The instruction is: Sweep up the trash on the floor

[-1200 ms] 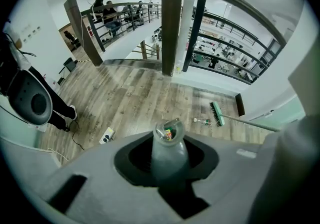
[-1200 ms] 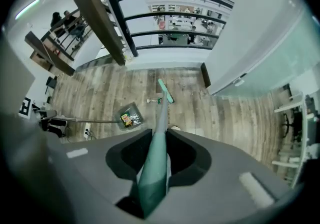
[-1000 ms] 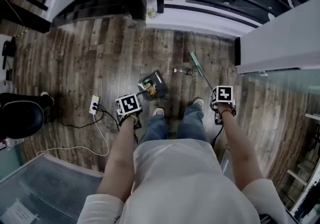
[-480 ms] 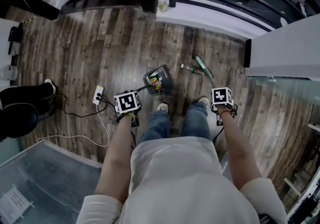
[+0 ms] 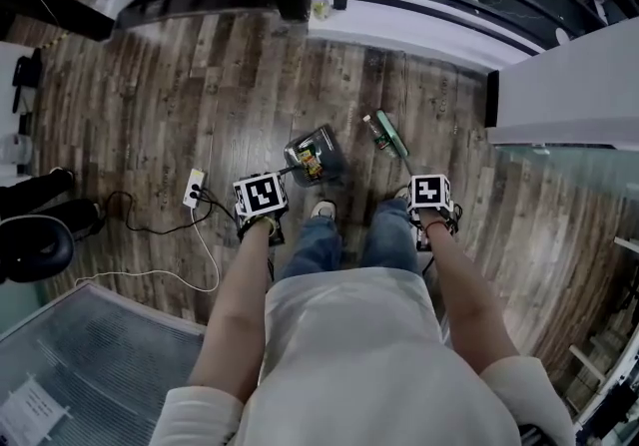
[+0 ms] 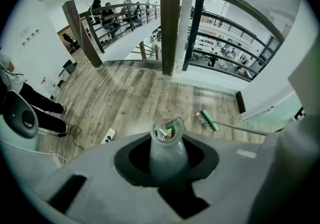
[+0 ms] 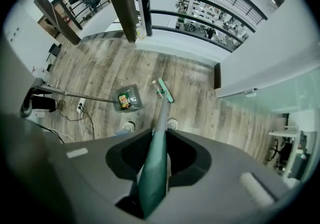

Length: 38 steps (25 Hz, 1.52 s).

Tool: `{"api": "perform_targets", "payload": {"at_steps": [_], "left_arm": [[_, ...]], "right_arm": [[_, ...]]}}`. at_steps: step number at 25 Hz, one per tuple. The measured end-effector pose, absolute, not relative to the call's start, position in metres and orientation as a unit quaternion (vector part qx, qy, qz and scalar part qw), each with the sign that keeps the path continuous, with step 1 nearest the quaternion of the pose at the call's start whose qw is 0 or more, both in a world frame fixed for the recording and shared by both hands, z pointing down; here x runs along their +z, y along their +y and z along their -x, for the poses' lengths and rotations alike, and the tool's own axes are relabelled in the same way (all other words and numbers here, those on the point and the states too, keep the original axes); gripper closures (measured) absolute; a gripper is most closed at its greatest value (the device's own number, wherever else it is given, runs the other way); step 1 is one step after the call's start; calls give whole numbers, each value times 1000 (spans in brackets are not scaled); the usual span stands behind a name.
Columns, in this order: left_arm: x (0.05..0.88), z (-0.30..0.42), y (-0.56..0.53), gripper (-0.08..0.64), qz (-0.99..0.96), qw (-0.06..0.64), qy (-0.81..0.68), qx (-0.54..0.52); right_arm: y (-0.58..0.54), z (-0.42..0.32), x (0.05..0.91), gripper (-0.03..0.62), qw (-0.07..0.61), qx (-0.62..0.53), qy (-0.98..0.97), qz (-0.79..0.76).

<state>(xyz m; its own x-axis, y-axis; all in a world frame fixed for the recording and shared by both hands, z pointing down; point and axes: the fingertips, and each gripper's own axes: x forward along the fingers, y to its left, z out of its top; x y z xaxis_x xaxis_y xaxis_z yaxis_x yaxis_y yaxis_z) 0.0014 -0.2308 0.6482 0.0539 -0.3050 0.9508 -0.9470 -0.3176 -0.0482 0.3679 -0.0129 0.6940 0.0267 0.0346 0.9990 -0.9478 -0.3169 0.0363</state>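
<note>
A small bottle [image 5: 376, 134] lies on the wooden floor [image 5: 200, 95] just beside the head of the green broom [image 5: 393, 135], near the dustpan [image 5: 312, 157], which holds wrappers. The right gripper [image 7: 156, 165] clenches the broom's handle. The left gripper [image 6: 168, 165] clenches the dustpan's handle.

The head of the broom [image 5: 391, 135] has been swung against the small bottle [image 5: 376, 131], which was lying just apart from it before. The right claw [image 5: 430, 203] has been drawn nearer the person's legs [image 5: 389, 236].
</note>
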Motion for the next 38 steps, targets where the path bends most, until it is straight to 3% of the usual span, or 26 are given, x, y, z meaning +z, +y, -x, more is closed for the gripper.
{"api": "perform_targets", "payload": {"at_steps": [8, 38], "left_arm": [[656, -23, -224, 466, -656, 349, -466, 480], [655, -41, -225, 466, -649, 335, -473, 493]], "right_arm": [[-8, -343, 690, 495, 358, 624, -360, -593], [-16, -250, 681, 495, 230, 716, -347, -561]]}}
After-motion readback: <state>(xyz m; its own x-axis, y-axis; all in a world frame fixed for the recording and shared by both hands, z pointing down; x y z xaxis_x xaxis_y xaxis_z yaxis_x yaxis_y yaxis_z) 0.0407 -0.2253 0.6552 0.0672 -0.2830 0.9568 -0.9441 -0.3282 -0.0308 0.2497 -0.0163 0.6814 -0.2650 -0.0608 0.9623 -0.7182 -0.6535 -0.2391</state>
